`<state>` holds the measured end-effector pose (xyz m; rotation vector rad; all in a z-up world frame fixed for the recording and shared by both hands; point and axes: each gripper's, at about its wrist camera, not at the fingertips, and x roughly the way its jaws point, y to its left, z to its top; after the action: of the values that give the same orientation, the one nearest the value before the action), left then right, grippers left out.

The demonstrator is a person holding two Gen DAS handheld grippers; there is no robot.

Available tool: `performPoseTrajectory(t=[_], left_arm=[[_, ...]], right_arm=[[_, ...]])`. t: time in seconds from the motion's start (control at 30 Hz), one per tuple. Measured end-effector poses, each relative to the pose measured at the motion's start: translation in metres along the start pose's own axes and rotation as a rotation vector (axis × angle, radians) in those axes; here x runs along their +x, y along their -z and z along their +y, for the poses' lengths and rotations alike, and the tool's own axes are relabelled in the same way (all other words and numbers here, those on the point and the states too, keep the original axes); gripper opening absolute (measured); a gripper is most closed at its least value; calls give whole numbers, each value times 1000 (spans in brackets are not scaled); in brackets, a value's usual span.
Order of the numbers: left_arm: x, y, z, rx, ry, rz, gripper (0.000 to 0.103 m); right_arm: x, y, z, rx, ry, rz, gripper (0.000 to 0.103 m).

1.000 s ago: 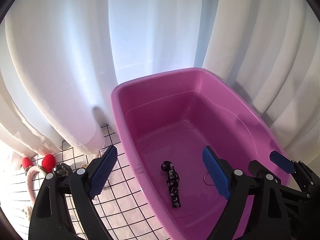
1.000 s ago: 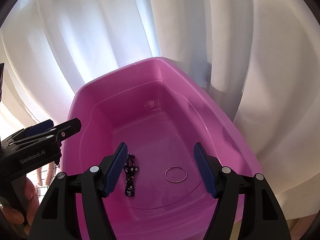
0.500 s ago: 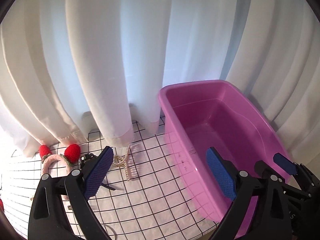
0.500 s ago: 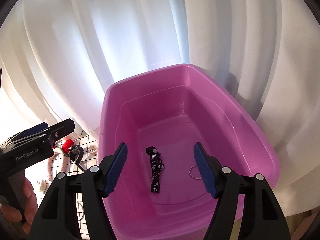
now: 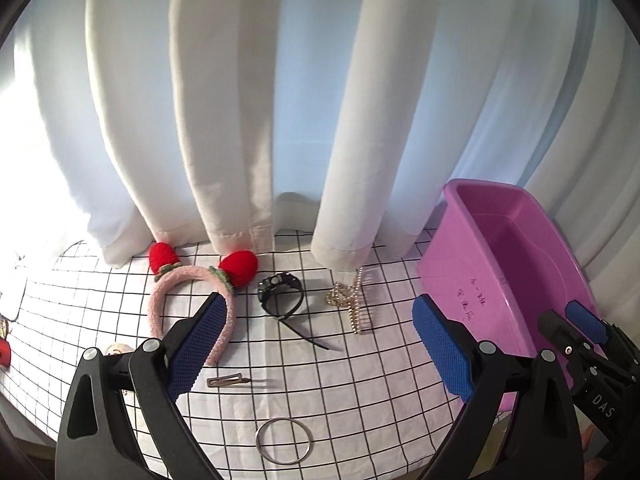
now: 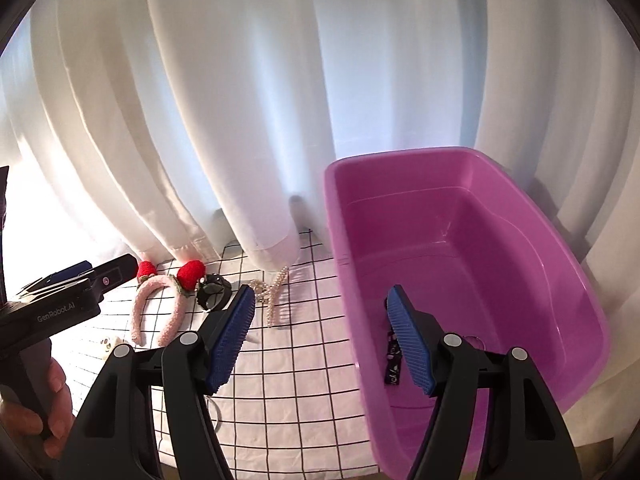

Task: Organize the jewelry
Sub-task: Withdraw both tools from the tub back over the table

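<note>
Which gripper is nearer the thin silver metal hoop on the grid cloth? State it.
Left. The left gripper hovers right over the silver hoop; the right gripper straddles the pink plastic tub rim, farther right.

Both grippers are wide open, nothing between the blue pads. The left gripper [image 5: 320, 350] points forward and a bit downward, fingers spread far apart. The right gripper [image 6: 322, 338] sits just beside it on the right, angled the same way. You can see the person's left hand [image 6: 38, 412] wrapped around the left handle.
</note>
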<state>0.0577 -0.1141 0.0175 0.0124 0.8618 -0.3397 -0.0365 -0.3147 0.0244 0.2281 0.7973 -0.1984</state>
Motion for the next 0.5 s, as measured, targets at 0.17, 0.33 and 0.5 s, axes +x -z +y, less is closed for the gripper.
performPoseTrajectory(t=[0.17,0.33,0.5], left_arm=[[-12,8,50,-66,-54,-12,92],[-21,17,99,-124,-116,-18,92],[-24,32,142,-158,-181,-1,92]], right_arm=[[9,-2,33,-43,-41,16,66],[20,5,62,-79,-85,41,66],[35,21,90,-106,-126,91,66]])
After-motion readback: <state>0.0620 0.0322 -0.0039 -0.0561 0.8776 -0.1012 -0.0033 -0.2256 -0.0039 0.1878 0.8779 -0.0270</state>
